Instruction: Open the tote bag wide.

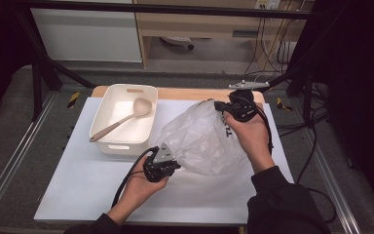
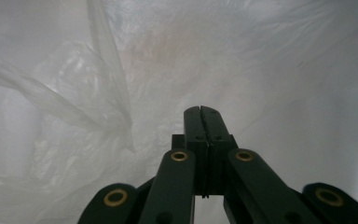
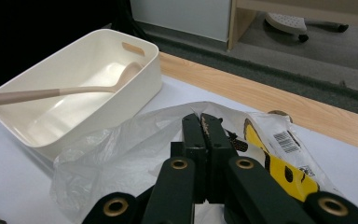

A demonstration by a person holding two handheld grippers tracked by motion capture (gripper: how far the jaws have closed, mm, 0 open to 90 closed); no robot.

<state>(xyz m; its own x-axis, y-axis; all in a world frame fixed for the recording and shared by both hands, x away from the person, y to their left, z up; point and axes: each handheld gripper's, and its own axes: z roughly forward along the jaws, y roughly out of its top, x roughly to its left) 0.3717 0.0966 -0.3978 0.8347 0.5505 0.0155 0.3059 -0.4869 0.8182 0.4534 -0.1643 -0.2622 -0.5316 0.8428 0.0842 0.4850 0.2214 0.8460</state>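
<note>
Between our two hands on the desk lies a bag of thin clear plastic, puffed up with air and crumpled. We judge it very light, limp and slippery: it will fold wherever we pinch it, tear if pulled hard, and sag unless held at two points on its rim. Its edges look the best place to hold, and we have one at each end. Our left tongs are pressed together on the near film, and the right tongs are pressed together on the far edge.

Beside the bag, to its left, stands a white tub with a spoon lying across it, its handle over the rim.

From the right gripper view we make out a yellow packet with a barcode under the film, which the high view gives as a dark blur. From the left gripper view we get the bag's creases close up, white on all sides.
</note>
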